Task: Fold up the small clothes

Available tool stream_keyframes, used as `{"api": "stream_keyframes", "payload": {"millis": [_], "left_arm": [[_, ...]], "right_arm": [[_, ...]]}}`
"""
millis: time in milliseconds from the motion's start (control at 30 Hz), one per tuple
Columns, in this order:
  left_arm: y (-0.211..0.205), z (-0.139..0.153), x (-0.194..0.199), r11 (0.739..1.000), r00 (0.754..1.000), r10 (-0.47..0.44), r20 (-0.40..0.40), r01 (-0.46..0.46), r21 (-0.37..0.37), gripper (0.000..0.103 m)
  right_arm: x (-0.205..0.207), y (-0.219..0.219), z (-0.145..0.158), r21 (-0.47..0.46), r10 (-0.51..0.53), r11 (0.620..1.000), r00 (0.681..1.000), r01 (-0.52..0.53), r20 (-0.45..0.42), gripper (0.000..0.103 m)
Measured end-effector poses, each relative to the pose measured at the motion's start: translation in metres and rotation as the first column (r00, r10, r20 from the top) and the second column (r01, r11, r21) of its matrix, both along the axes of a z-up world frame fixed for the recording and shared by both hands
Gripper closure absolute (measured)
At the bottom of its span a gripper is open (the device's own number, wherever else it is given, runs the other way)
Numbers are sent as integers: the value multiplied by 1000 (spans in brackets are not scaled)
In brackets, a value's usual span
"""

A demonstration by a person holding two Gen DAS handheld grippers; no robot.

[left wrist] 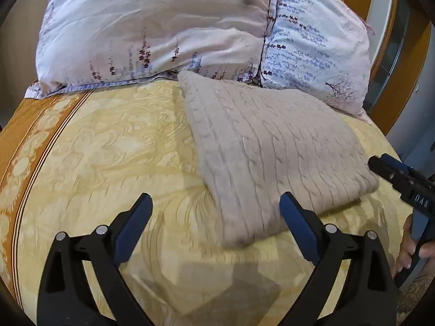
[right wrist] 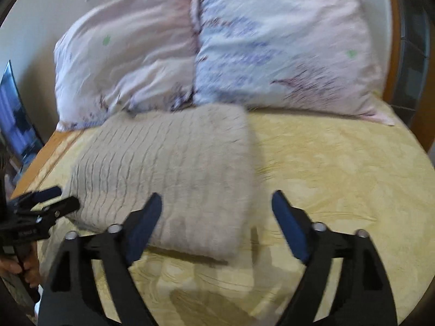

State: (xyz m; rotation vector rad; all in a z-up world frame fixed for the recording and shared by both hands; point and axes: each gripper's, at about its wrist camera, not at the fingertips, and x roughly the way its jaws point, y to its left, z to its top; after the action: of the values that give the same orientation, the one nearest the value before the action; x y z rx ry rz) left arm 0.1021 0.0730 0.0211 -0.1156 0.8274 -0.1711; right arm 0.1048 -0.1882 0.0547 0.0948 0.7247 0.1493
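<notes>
Both tools empty: left tool (left wrist: 216, 212) spread wide, right tool (right wrist: 217, 209) spread wide. Folded knit sweater (left wrist: 269, 149) lies flat on the bed (left wrist: 108, 149), far end touching the pillows (left wrist: 152, 27) at the head edge. Sweater sits between the tools, long axis running toward the pillows. Left tool's right finger overlaps its near corner; the left looks nearer.

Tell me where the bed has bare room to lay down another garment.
Free: yellow bedspread between the folded knit and its orange border; also right of the knit. Crowded: the head, where pillows touch the knit.
</notes>
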Motion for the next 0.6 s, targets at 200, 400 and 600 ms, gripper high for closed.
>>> {"api": "stream_keyframes", "payload": {"millis": [200,400,600], "left_arm": [[-1,-1,-19,997,998,59,-10,-58,49,2],[-15,-11,-24,995,996,57,-69,-51,84,2],[-25,-23,-21,987,989,70,-129,-50,154,2]], "right_arm": [[-18,-1,0,-19,-61,998,998,62,25,1],[-25,21,-13,-39,1,999,999,-2,-34,1],[-20,39,-35,-97,-10,995,990,-4,-137,1]]}}
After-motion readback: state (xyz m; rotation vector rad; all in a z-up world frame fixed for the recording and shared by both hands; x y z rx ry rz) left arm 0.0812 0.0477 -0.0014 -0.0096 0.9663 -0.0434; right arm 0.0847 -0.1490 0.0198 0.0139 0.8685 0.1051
